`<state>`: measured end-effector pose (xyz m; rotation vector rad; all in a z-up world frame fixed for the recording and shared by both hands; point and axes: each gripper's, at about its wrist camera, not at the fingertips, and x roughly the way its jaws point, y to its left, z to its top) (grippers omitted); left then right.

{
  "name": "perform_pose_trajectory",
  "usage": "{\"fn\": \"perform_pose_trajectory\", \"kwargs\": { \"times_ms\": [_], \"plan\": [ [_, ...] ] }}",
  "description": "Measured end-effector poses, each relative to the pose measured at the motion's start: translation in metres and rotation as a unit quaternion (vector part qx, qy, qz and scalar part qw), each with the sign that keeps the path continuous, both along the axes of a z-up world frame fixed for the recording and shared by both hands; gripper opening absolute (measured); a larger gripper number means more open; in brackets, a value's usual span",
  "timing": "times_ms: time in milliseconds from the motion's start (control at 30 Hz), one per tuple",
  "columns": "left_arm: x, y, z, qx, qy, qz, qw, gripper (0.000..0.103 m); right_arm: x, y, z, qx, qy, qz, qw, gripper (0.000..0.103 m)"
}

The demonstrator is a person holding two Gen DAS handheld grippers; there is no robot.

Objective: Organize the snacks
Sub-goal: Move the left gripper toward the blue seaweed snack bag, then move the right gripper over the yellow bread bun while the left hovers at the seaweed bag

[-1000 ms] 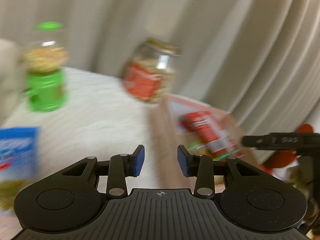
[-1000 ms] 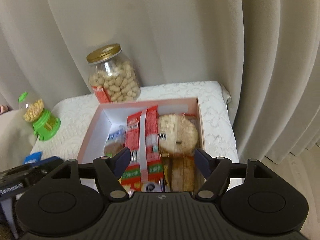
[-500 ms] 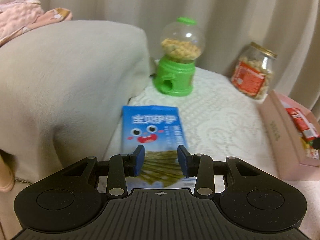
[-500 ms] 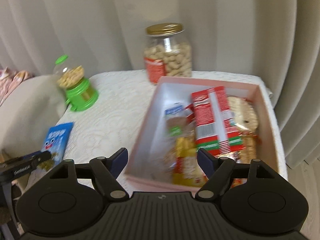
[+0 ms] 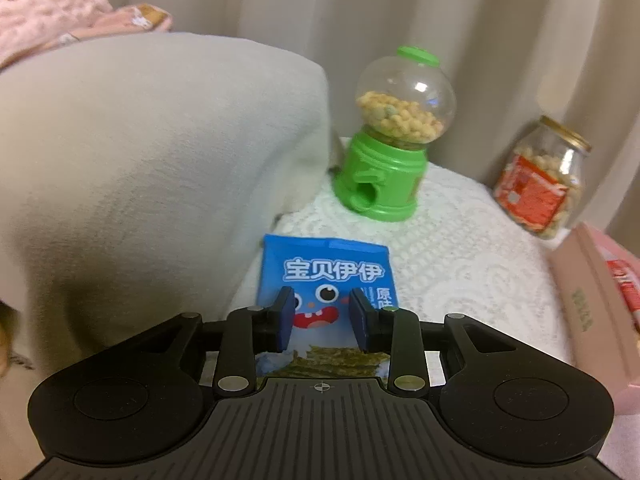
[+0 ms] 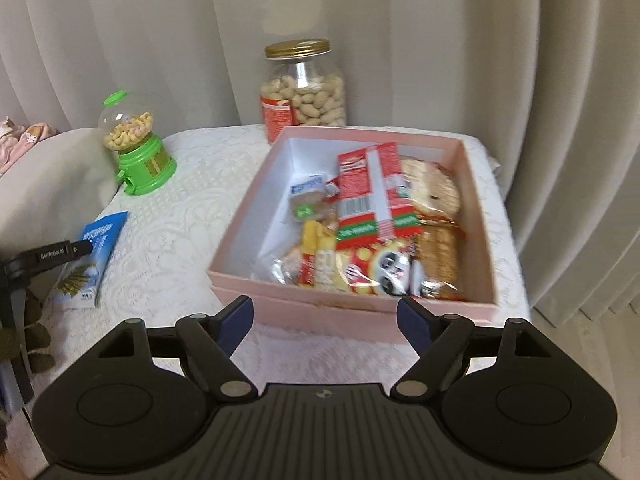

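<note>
A blue snack packet (image 5: 326, 280) with a cartoon face lies flat on the white lace cloth; it also shows in the right wrist view (image 6: 90, 254). My left gripper (image 5: 322, 318) hovers right over it, jaws partly open and empty. A pink box (image 6: 478, 216) holds several snack packets, with a red and green packet (image 6: 372, 196) on top. My right gripper (image 6: 326, 320) is wide open and empty, in front of the box's near wall. The left gripper's finger (image 6: 60, 254) shows at the left of the right wrist view.
A green candy dispenser (image 5: 390, 156) and a glass peanut jar (image 5: 540, 184) stand at the back of the cloth. A grey cushion (image 5: 140, 168) rises on the left, right beside the blue packet. Curtains hang behind. The pink box's edge (image 5: 588, 304) is at the right.
My left gripper has swung left from the box and closed in low over the blue packet. My right gripper has pulled back from above the box to its near side.
</note>
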<state>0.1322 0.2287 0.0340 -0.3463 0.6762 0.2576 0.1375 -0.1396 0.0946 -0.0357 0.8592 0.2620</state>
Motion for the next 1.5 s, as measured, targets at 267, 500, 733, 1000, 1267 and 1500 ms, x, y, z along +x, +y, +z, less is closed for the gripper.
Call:
{"fn": "perform_pose_trajectory", "kwargs": {
  "times_ms": [267, 500, 733, 1000, 1267, 1500],
  "plan": [
    [-0.001, -0.034, 0.002, -0.046, 0.004, -0.167, 0.9848, 0.035, -0.023, -0.028, -0.001, -0.002, -0.005, -0.008, 1.0, 0.08],
    [-0.019, -0.095, 0.003, -0.02, 0.015, -0.256, 0.9665, 0.035, -0.056, -0.05, 0.0, -0.02, -0.003, -0.008, 1.0, 0.08],
    [-0.052, -0.136, 0.006, -0.027, 0.026, -0.343, 0.9386, 0.035, -0.111, -0.087, 0.0, -0.018, 0.025, 0.004, 1.0, 0.087],
    [-0.074, -0.141, 0.01, -0.045, 0.017, -0.32, 0.9461, 0.035, -0.135, -0.089, -0.045, -0.062, 0.052, -0.025, 0.996, 0.088],
    [-0.059, -0.097, 0.009, -0.038, 0.021, -0.199, 0.979, 0.035, -0.123, -0.057, -0.05, -0.025, -0.006, -0.02, 0.999, 0.087],
    [-0.058, -0.075, -0.004, -0.055, 0.04, -0.194, 0.9786, 0.035, -0.087, 0.0, -0.055, -0.017, -0.009, 0.023, 1.0, 0.082]
  ]
}}
